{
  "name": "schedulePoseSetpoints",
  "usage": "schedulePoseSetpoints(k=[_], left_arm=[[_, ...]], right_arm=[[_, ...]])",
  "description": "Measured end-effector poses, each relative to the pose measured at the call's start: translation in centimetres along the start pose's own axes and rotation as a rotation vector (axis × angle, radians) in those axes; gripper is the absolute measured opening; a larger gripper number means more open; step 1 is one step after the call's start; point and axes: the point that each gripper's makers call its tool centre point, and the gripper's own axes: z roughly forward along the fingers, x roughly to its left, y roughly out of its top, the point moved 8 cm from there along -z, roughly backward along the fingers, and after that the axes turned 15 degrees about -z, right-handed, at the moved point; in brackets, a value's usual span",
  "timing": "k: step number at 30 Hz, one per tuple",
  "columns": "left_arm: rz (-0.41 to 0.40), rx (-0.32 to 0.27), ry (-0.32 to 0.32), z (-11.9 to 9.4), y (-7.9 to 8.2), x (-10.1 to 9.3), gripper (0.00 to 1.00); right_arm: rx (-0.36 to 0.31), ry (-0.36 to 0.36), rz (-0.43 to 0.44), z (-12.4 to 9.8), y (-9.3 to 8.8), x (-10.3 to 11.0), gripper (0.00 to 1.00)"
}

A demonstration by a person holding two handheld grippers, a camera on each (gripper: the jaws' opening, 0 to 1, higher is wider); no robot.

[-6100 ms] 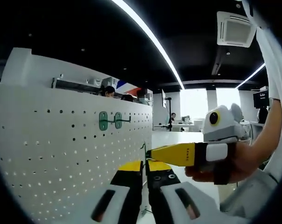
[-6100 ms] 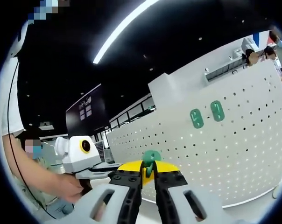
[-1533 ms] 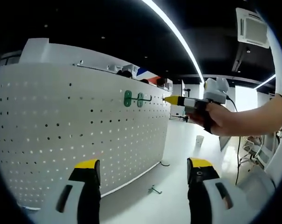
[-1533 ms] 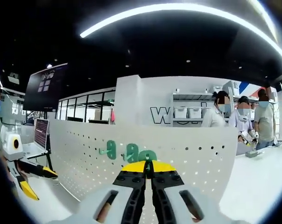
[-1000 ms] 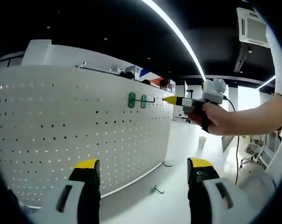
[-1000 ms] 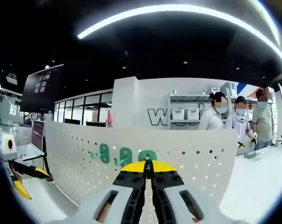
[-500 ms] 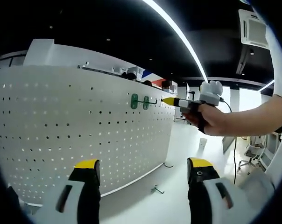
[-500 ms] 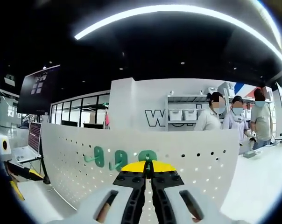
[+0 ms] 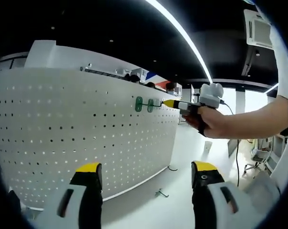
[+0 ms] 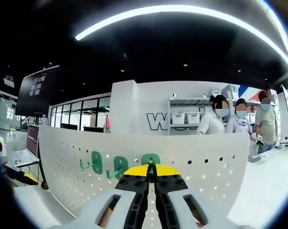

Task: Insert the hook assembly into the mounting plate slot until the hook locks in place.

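A white pegboard mounting plate [image 9: 87,138] curves across the left gripper view and carries two green hooks [image 9: 144,104]. My left gripper [image 9: 146,177] stands wide open at the bottom with nothing between its yellow-tipped jaws. A hand holds my right gripper [image 9: 169,103] up against the board, just right of the mounted hooks. In the right gripper view, the right gripper [image 10: 152,172] is shut on a green hook assembly [image 10: 150,159], which sits against the pegboard [image 10: 206,167]. The two mounted hooks [image 10: 108,164] are to its left.
A small loose metal hook [image 9: 159,193] lies on the white tabletop below the board, with a cable [image 9: 171,168] beyond it. Several people [image 10: 234,121] stand behind the board at the right, near shelves. A laptop [image 10: 20,155] sits at the far left.
The right gripper with the green hook has moved closer to the pegboard, beside the two mounted hooks. The left gripper stays open and still.
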Motion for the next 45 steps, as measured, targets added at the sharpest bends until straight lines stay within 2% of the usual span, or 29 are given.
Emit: schedulePoseSetpoints(k=[5, 7, 9, 11, 17, 31, 41, 45], left_arm=[[-0.001, -0.003, 0.002, -0.1, 0.1, 0.1, 0.79], [0.001, -0.004, 0.006, -0.1, 0.2, 0.2, 0.79], [-0.002, -0.003, 0.006, -0.1, 0.2, 0.2, 0.79], [0.001, -0.002, 0.008, -0.2, 0.2, 0.3, 0.78], [-0.001, -0.004, 0.015, -0.3, 0.2, 0.5, 0.78], [-0.007, 0.003, 0.014, -0.3, 0.0, 0.4, 0.77], [-0.001, -0.006, 0.025, -0.6, 0.4, 0.8, 0.77], [0.0, -0.006, 0.029, -0.7, 0.6, 1.0, 0.77]], right_arm=[[0.005, 0.001, 0.0, 0.3, -0.3, 0.2, 0.01], [0.009, 0.015, -0.036, 0.5, -0.3, 0.5, 0.01], [0.009, 0.0, 0.006, 0.5, -0.3, 0.4, 0.01], [0.013, 0.005, -0.013, 0.8, -0.4, 0.6, 0.01], [0.004, -0.012, 0.015, 0.6, -0.4, 0.4, 0.01], [0.018, -0.037, 0.016, 0.9, -0.6, 0.3, 0.01], [0.056, -0.081, -0.017, 1.1, -0.6, 1.0, 0.01], [0.069, -0.098, 0.0, 1.2, -0.6, 1.0, 0.02]])
